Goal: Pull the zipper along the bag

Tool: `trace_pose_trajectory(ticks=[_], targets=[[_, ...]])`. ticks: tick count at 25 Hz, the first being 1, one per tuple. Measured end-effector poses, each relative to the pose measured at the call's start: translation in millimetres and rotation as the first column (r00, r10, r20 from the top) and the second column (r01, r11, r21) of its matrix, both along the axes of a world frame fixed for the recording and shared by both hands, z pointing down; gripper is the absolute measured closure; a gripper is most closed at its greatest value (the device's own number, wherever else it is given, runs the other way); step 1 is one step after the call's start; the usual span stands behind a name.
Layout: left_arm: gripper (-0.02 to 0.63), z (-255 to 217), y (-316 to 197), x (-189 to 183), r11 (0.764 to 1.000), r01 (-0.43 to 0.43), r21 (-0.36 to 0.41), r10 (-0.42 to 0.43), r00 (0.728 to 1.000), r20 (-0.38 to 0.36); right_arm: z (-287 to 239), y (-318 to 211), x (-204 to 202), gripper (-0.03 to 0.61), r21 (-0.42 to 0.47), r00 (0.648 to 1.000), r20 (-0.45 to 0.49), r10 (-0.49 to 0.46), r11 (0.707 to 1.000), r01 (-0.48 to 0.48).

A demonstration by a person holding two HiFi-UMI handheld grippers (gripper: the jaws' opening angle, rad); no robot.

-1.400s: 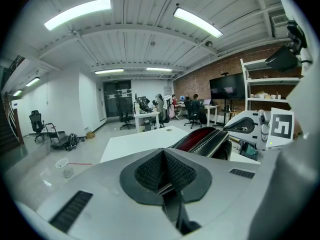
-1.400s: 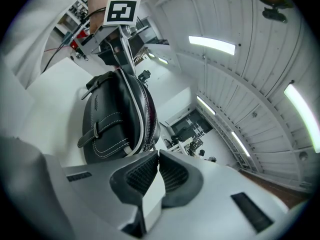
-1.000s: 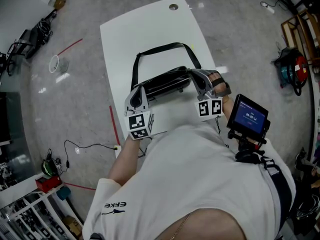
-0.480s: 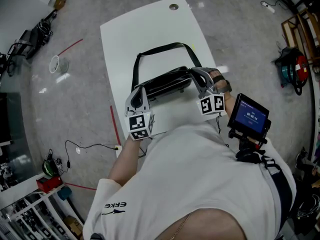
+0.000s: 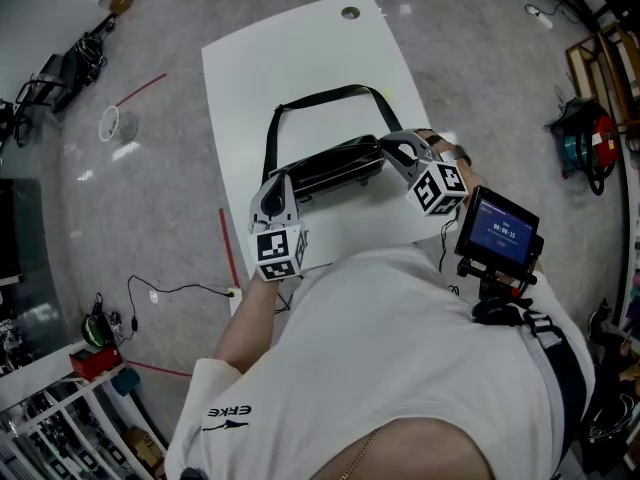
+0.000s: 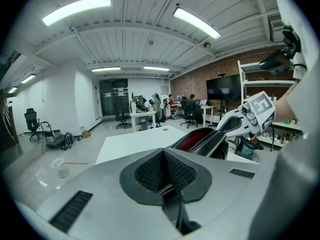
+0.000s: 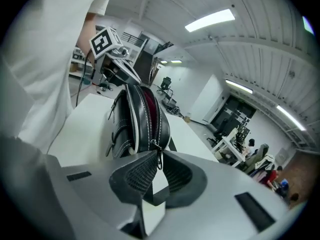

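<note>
Black leather shoulder bag (image 5: 335,166) lies across the near part of the white rectangular counter (image 5: 290,58), held at both ends. The left tool (image 6: 164,171) is closed tight on the bag's left end, apparently on a thin tab of dark material. The right tool (image 7: 156,171) is closed on the small metal zipper pull (image 7: 158,156) at the right end. Along the top, the zip teeth stand apart and the red lining (image 7: 146,101) shows between them. Judging from this, the slider sits at one end with the whole mouth open. If the aim is closing, the full run toward the left end remains.
</note>
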State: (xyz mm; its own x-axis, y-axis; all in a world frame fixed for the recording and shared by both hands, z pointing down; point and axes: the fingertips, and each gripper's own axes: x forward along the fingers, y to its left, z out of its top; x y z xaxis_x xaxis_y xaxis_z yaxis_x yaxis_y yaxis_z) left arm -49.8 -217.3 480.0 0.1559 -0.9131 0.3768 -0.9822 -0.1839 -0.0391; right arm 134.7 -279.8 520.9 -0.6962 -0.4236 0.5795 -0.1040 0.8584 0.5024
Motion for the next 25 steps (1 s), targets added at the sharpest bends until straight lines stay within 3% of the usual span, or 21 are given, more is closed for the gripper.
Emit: trace_pose_trajectory(ticks=[5, 8, 13, 17, 25], targets=[[0.611, -5, 3, -1, 1.0, -0.007, -0.008, 0.007, 1.0, 0.008, -1, 1, -6, 0.563, -0.088, 0.997, -0.025, -0.072, 0.994, 0.07], [0.611, -5, 7, -2, 1.0, -0.003, -0.007, 0.003, 1.0, 0.01, -1, 5, -8, 0.563, -0.087, 0.994, -0.043, -0.099, 0.992, 0.095], [0.611, -5, 9, -4, 1.0, 0.004, -0.008, -0.004, 1.0, 0.005, -9, 5, -9, 0.565, 0.081, 0.998, -0.052, -0.032, 0.996, 0.037], [0.611, -4, 2, -5, 1.0, 0.001, -0.005, -0.001, 1.0, 0.003, -15, -1, -7, 0.565, 0.225, 0.998, -0.006, 0.069, 0.972, -0.066], [0.611, 0, -11, 2, 1.0, -0.012, -0.009, 0.012, 1.0, 0.003, -27, -9, -2, 0.565, 0.328, 0.98, 0.043, 0.196, 0.923, -0.199]])
